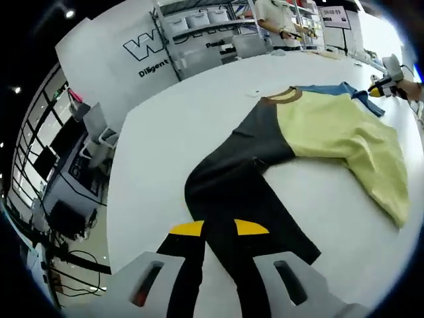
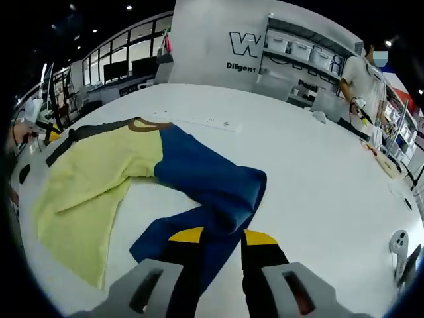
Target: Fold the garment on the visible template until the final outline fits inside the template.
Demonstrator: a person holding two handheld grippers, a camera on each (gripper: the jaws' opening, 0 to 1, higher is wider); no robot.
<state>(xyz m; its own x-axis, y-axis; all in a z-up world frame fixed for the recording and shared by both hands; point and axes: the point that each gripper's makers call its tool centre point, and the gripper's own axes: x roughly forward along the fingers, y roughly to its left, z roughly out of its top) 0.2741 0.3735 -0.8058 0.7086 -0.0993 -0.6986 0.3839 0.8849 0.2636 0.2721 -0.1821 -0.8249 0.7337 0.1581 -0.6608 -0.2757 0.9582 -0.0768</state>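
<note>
A shirt lies spread on the white table (image 1: 165, 152), with a yellow body (image 1: 331, 129), a brown collar (image 1: 281, 97), a black sleeve (image 1: 232, 179) and a blue sleeve (image 1: 361, 96). In the left gripper view the black sleeve runs toward me and its end sits between the yellow-tipped jaws of my left gripper (image 1: 219, 228), which is shut on it. In the right gripper view the blue sleeve (image 2: 212, 179) runs between the jaws of my right gripper (image 2: 223, 236), shut on that cloth. Beyond it lie the yellow body (image 2: 93, 172) and the black sleeve (image 2: 86, 132). Each gripper appears small at the far end of the other's view: the right gripper (image 1: 389, 74) and the left gripper (image 2: 33, 116).
The table edge (image 1: 119, 199) drops off to a floor with chairs and desks. A person (image 2: 361, 79) stands by shelves (image 2: 298, 50) at the back wall. A thin white strip (image 2: 199, 121) lies past the collar. Small white objects (image 2: 397, 245) sit near the table's right edge.
</note>
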